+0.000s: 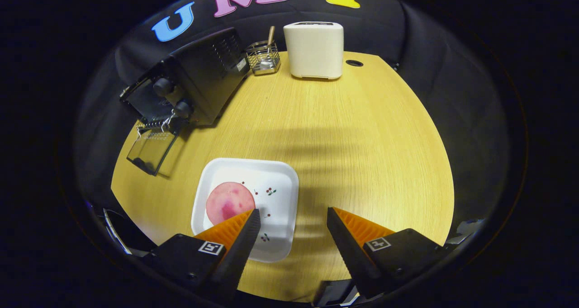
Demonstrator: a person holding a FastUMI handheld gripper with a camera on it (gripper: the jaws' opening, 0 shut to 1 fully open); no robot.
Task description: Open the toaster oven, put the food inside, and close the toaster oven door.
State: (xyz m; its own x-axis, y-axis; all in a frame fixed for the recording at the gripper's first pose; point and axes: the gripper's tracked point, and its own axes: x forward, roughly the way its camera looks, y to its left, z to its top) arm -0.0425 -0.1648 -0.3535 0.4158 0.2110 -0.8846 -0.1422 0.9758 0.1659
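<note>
Gripper: two-finger gripper nearest the camera, fingers spread wide apart and released, holding nothing, hovering above the table.
Left finger: its tip overlaps the near right part of the plate, just beside the food.
Right finger: its tip is over bare wood, clear of the plate.
Toaster oven: black boxy toaster oven at about 10 o'clock from the fingers, well beyond them at the table's far left; two round knobs on its front.
Door: glass oven door hangs open, folded down toward the table edge, with a wire rack showing at the hinge.
Food: round flat pink slice of food lies on the left half of the plate, at 11 o'clock from the left fingertip, outside the oven.
Plate: square white plate with small red flecks, just ahead of the left finger.
Caddy: small metal wire basket with a wooden handle sticking up, at 12 o'clock, between oven and toaster.
Toaster: cream-white upright toaster, far edge, about 12 o'clock.
Table: light yellow wooden tabletop, with a dark round hole right of the toaster.
</note>
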